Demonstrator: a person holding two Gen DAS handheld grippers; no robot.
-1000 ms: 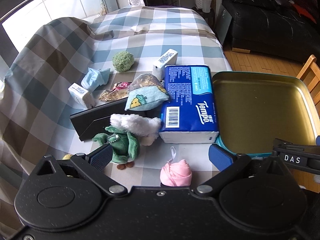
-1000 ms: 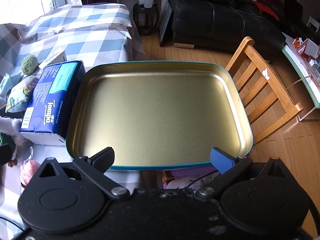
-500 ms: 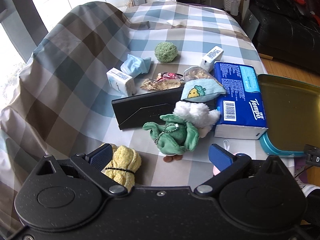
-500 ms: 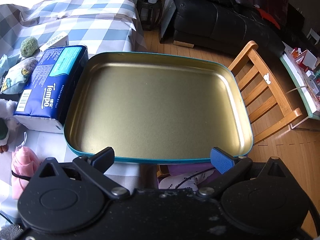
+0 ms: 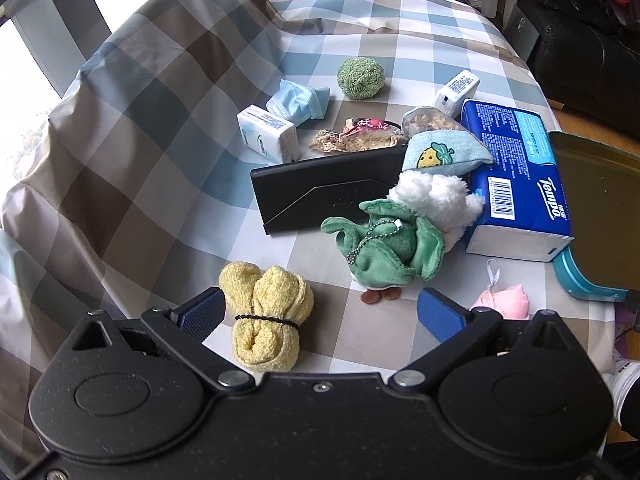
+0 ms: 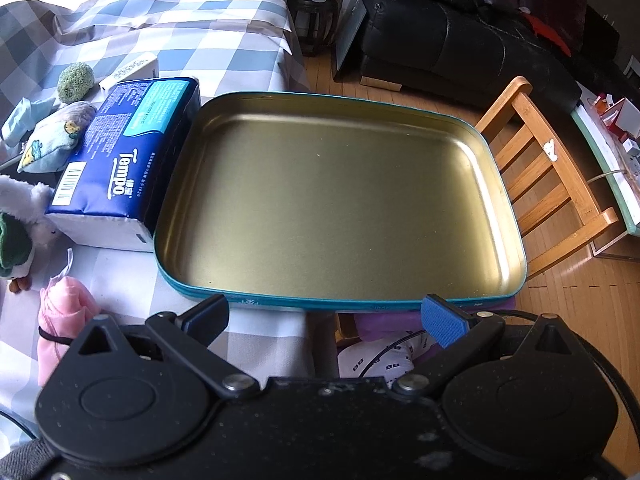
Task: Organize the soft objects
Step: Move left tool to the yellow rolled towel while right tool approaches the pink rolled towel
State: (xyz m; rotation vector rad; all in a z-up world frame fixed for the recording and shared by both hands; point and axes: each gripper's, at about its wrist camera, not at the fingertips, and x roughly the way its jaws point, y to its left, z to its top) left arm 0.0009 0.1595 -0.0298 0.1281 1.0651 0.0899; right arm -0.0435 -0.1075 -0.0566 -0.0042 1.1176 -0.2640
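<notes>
Left gripper [image 5: 320, 314] has swung left: fuzzy yellow rolled towel [image 5: 266, 316], banded with black elastic, now sits between its released jaws, near the left one. Right gripper [image 6: 325, 317], jaws also spread, hovers at the smooth gold-lined teal tin tray [image 6: 516, 236]; towel left of tray.

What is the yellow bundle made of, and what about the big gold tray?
The yellow bundle looks like fluffy terry cloth, a nubbly, matte rolled towel tied with a thin black band. The tray looks like thin metal: smooth gold inside with a soft sheen, a rolled rim, and teal paint outside.
</notes>
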